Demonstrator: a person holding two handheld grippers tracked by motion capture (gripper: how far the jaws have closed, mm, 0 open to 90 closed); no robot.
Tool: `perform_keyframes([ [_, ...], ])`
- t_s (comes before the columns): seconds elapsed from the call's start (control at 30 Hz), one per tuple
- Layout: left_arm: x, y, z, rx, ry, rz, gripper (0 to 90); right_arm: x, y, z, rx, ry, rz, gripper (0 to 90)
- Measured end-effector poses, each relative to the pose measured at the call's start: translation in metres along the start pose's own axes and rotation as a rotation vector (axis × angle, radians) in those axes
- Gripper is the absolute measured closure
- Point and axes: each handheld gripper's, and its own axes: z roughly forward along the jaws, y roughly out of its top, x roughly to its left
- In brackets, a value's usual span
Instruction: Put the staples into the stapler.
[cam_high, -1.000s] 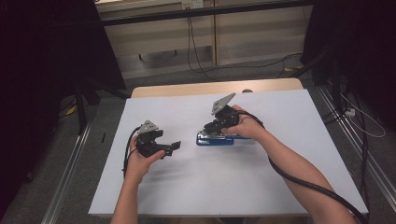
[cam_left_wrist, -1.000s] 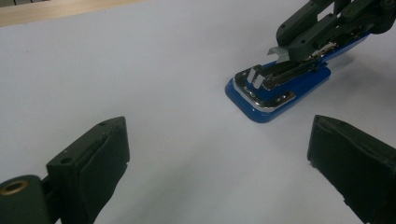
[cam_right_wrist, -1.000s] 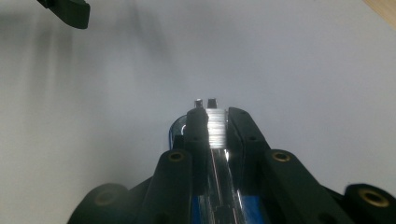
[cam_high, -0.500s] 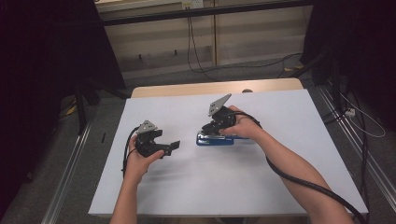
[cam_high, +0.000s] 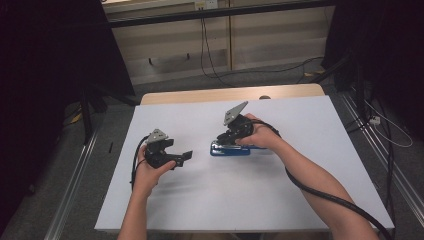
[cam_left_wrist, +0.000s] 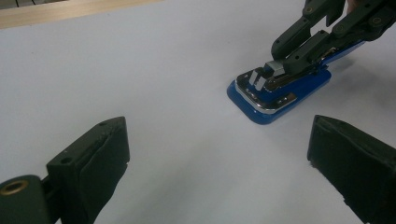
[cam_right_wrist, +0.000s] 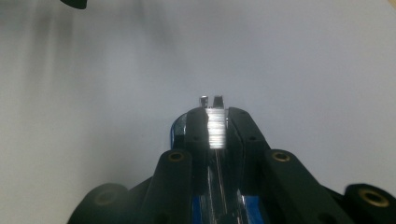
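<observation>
White sheet (cam_high: 250, 200) covers the wooden table (cam_high: 200, 95); right tongs (cam_high: 227, 140) clench the blue stapler (cam_high: 230, 149); left tongs (cam_high: 184, 158) released.

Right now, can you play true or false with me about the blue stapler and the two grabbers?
1. The right gripper is clamped on the stapler. True.
2. The left gripper is holding the stapler too. False: its jaws are open with nothing between them, apart from the stapler.
3. The stapler is red. False: it is blue with a shiny metal top.
4. The stapler sits on the white table cover. True.
5. A stack of paper lies under the stapler. False: its base rests straight on the white cover.
</observation>
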Motion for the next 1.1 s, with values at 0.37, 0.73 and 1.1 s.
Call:
perform_keyframes([
  [0.37, 0.0005, -0.0002, -0.0002, 0.0, 0.003, -0.006, 5.8, -0.0007, -0.0001, 0.0024, 0.0, 0.005, -0.004, 79.2],
  [0.73, 0.0002, -0.0003, 0.0005, 0.003, 0.004, -0.007, 6.0, -0.0016, -0.0008, 0.0031, 0.0, 0.012, 0.004, 79.1],
  [1.1, 0.0005, -0.0001, 0.0005, 0.006, 0.005, -0.005, 6.0, -0.0013, -0.0005, 0.0038, 0.001, 0.011, -0.006, 79.1],
])
